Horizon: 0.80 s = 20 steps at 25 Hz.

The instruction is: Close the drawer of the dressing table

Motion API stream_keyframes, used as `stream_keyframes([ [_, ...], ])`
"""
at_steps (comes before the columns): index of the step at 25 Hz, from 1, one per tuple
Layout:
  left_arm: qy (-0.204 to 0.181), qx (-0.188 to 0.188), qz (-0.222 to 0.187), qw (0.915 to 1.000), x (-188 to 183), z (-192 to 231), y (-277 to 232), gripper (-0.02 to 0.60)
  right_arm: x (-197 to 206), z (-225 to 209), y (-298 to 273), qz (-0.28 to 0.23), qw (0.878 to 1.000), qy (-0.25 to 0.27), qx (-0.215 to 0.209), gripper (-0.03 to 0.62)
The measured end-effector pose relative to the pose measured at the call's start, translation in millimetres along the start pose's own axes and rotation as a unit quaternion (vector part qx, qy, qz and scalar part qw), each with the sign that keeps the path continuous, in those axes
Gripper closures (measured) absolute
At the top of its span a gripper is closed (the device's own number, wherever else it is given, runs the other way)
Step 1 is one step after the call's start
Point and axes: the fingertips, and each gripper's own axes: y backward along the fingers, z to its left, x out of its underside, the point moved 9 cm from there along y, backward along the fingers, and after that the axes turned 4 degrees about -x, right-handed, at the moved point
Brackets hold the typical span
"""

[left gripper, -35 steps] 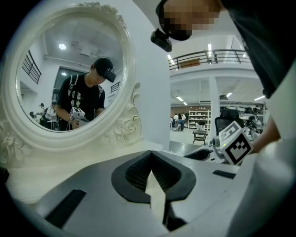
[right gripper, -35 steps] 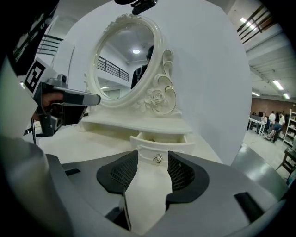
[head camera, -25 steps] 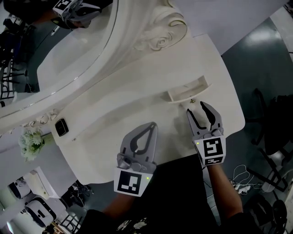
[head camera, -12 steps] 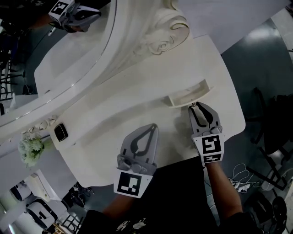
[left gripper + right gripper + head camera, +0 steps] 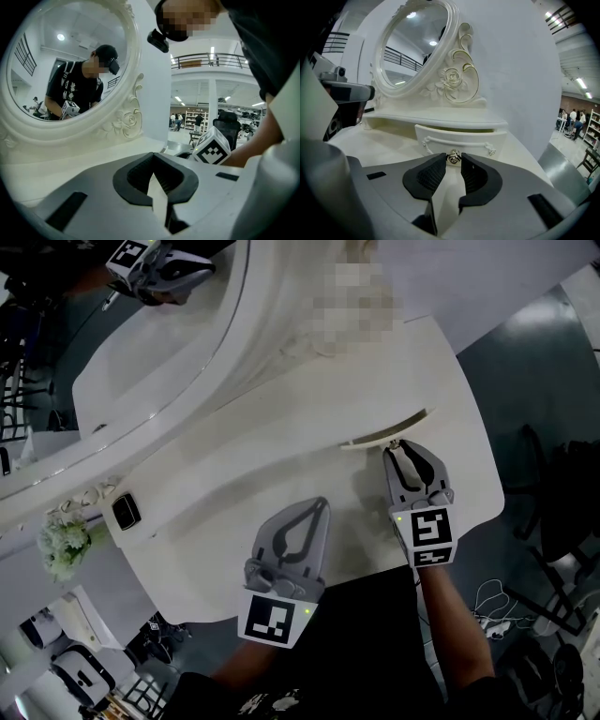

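Observation:
The white dressing table [image 5: 234, 474] has a small drawer [image 5: 389, 434] under its raised shelf, showing only a narrow strip of its inside. In the right gripper view the drawer front [image 5: 436, 137] stands out slightly from the shelf. My right gripper [image 5: 403, 454] is at that front with its pads pressed on the small metal knob [image 5: 453, 157]. My left gripper [image 5: 317, 507] rests on the tabletop to the left, fingertips together and nothing between them. In the left gripper view my left gripper [image 5: 153, 157] points toward the mirror frame.
An oval mirror [image 5: 122, 352] in an ornate white frame stands behind the drawer. A small dark box [image 5: 125, 510] and white flowers [image 5: 61, 545] sit at the table's left end. The table's front edge [image 5: 375, 563] runs just under both grippers. Dark chairs [image 5: 562, 502] stand at the right.
The right gripper's jaws have closed from wide open onto the knob and moved toward the mirror. The drawer has slid in, from clearly open to nearly flush. The left gripper stayed put.

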Motion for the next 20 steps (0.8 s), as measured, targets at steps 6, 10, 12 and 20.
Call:
stream_keyframes([
  [6, 0.004, -0.004, 0.004, 1.0000, 6, -4, 3, 0.578, -7, -5, -19, -0.008, 1.000, 0.003, 0.001, 0.500],
  [10, 0.006, -0.010, 0.008, 0.9999, 10, -5, 7, 0.579, -10, -7, -26, -0.014, 1.000, 0.002, 0.006, 0.500],
  [12, 0.005, -0.014, 0.009, 0.9998, 10, -6, 10, 0.579, -12, -8, -29, -0.015, 1.000, 0.003, 0.008, 0.500],
  [20, 0.009, -0.036, 0.007, 0.9993, 12, -12, 25, 0.580, -13, -7, -37, -0.014, 1.000, 0.022, -0.002, 0.495],
])
